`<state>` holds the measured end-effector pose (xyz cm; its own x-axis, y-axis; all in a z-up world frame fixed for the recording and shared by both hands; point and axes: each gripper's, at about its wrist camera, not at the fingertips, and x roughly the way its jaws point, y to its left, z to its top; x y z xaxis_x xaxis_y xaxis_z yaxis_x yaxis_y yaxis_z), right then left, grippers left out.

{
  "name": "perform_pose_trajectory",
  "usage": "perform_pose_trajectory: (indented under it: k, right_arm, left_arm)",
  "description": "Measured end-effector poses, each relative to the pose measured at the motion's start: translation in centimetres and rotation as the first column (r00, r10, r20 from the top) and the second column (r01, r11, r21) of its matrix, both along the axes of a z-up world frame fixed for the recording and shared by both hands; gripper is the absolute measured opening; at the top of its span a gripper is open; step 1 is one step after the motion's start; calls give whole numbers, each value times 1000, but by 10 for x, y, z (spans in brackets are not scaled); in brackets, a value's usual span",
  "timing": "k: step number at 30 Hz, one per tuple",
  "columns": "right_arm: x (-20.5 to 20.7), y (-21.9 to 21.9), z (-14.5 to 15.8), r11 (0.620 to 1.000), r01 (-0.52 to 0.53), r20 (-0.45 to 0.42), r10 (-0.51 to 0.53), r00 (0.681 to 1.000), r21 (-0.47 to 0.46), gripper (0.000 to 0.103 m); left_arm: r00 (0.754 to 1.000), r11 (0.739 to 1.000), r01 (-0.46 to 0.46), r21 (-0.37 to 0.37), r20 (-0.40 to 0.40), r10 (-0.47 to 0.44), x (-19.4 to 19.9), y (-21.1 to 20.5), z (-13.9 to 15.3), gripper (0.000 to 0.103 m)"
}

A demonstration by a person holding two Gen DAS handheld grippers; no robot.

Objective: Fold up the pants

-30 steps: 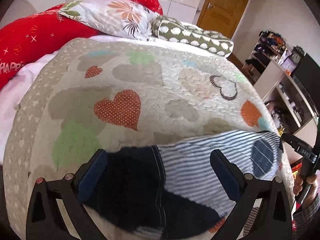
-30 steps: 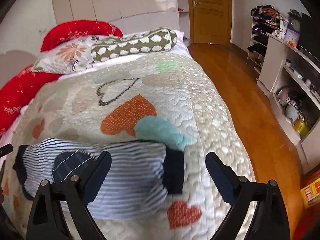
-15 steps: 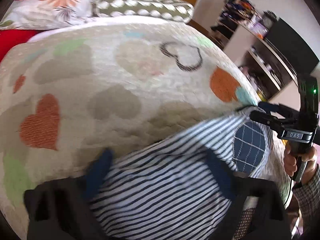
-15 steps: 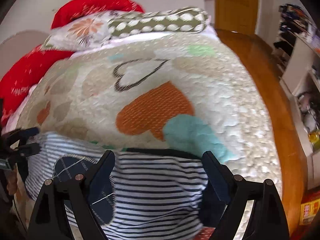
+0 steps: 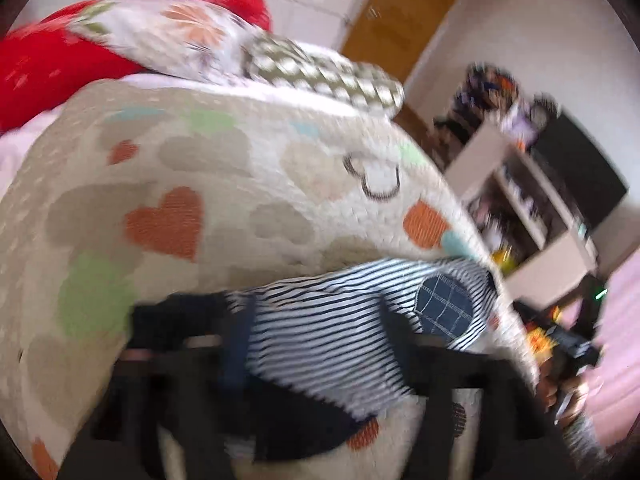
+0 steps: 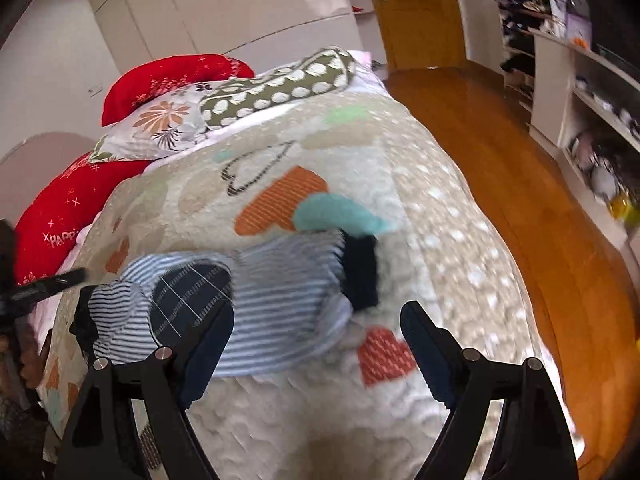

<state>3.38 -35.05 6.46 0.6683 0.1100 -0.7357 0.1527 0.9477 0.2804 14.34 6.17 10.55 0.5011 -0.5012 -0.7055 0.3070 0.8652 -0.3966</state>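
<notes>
The bed (image 6: 460,216) fills both views, spread with a pale quilt (image 5: 248,200) dotted with hearts, orange and grey and green. Up at the head, red pillows (image 6: 168,76), a floral pillow (image 6: 160,124) and a green bolster with white spots (image 6: 280,88) are piled together. Wooden floor (image 6: 500,152) runs along the far side to a brown door (image 6: 416,12), with white shelving (image 6: 568,92) against the wall.

Now the pants (image 6: 256,304): striped blue and white, with a dark checked patch and dark cuffs, lying bunched on the quilt near the foot of the bed, roughly folded over on themselves.

The right gripper (image 6: 316,340) hangs above them, fingers (image 6: 428,344) spread wide; one finger overlaps the striped cloth in the picture, the other is over bare quilt, nothing pinched between them. Its jaws have just been closing a little.

The left gripper (image 5: 316,340) is badly blurred in its own view, over the dark cuff end of the pants. Its jaws have just been opening after a quick squeeze, and striped cloth lies between the fingers (image 5: 236,344), but I can't tell through the blur whether they touch it.
</notes>
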Motion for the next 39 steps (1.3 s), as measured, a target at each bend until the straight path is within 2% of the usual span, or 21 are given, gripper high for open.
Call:
perform_pose_trajectory:
  k: [2, 5, 9, 11, 13, 15, 16, 17, 19, 20, 21, 23, 26, 31, 35, 39]
  right_arm:
    - [-2, -2, -5, 1000, 3, -12, -3, 1000, 15, 89]
    - [-2, 1, -14, 998, 1, -18, 0, 1000, 58, 89]
    - [0, 8, -21, 995, 8, -37, -5, 999, 95, 89]
    - [2, 9, -24, 993, 26, -52, -20, 998, 116, 89]
    - [4, 7, -27, 990, 50, -67, -41, 997, 136, 89]
    - [7, 4, -29, 986, 79, -81, -68, 994, 147, 88]
    - [9, 2, -30, 984, 96, -89, -83, 993, 150, 87]
    - [11, 0, -31, 982, 112, -99, -97, 990, 155, 80]
    - [17, -5, -36, 975, 136, -131, -114, 985, 176, 54]
    - [20, -7, -38, 972, 139, -144, -112, 983, 192, 21]
    - [22, -9, -42, 967, 139, -162, -105, 981, 213, 6]
    - [22, -12, -44, 960, 145, -166, -107, 980, 238, 6]
    - [14, -14, -36, 966, 137, -142, -108, 984, 217, 5]
    - [1, -13, -1, 966, 92, -61, -80, 995, 240, 4]
    - [17, -15, 28, 960, 72, -15, -70, 997, 269, 4]
    - [66, -14, 47, 969, 80, -7, -81, 997, 233, 4]
  left_arm:
    - [998, 998, -64, -7, 23, 64, -11, 24, 6, 79]
    - [987, 985, -161, 62, -14, 162, -23, 51, -7, 79]
    - [972, 982, -173, 79, -147, 183, -23, 58, -45, 79]
    - [961, 983, -178, 50, -207, 184, -19, 54, -61, 79]
    - [961, 986, -163, 39, -219, 167, -16, 46, -65, 77]
    - [968, 987, -130, 89, -206, 146, -9, 26, -66, 48]
    - [967, 987, -117, 107, -214, 138, -9, 24, -68, 17]
    - [964, 989, -105, 107, -233, 128, -6, 19, -72, 14]
    - [964, 986, -124, 115, -222, 147, -8, 17, -69, 12]
    - [965, 985, -129, 112, -215, 151, -11, 18, -67, 11]
    - [965, 985, -137, 105, -210, 156, -16, 20, -64, 11]
    - [968, 985, -142, 95, -193, 158, -24, 24, -56, 11]
    - [975, 989, -134, 61, -171, 142, -33, 30, -41, 11]
    - [978, 988, -149, -28, -155, 142, -33, 37, -18, 10]
    - [969, 978, -196, -77, -170, 181, -3, 49, -7, 0]
    - [955, 957, -277, -88, -138, 264, 43, 64, 3, 0]
